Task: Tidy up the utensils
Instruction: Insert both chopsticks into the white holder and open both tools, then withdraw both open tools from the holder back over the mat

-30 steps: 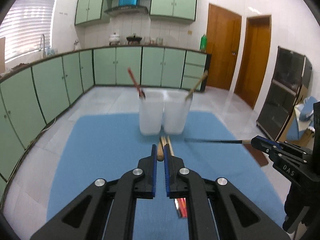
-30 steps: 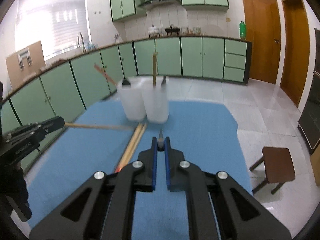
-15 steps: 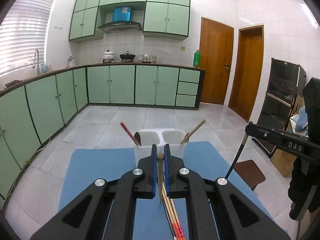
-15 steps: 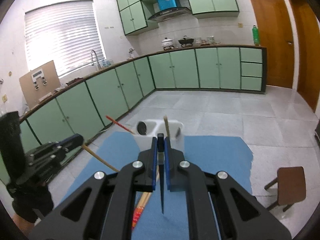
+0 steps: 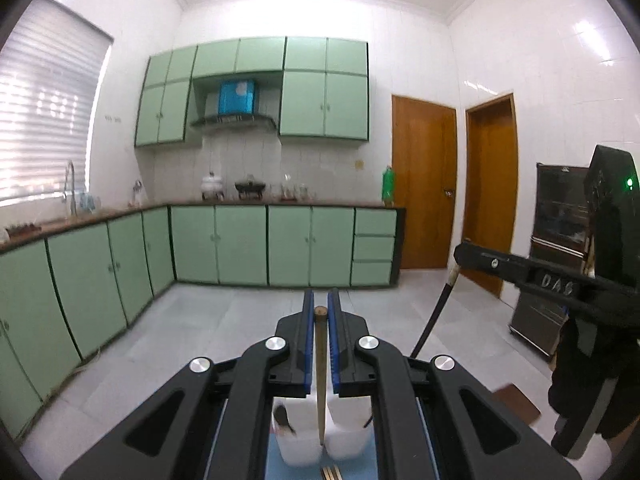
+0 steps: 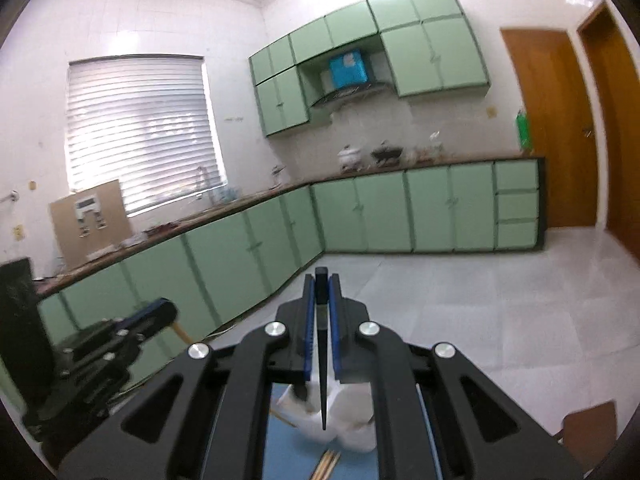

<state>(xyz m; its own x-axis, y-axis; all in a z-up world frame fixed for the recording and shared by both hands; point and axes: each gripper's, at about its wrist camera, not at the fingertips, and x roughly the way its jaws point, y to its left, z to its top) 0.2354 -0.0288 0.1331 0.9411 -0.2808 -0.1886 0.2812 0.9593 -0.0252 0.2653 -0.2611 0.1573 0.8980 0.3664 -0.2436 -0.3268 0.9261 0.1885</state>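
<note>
Risk: both chopsticks missing the holder.
Your left gripper clamps a wooden chopstick, your right gripper a black one (tips dangle above the divider); any sway drops them outside.

Below left gripper: white twin-cup holder stood directly under its hanging wooden chopstick | holder's cups already held utensils | right gripper with black chopstick crowded the right side | loose chopsticks lay on blue mat before holder
</note>
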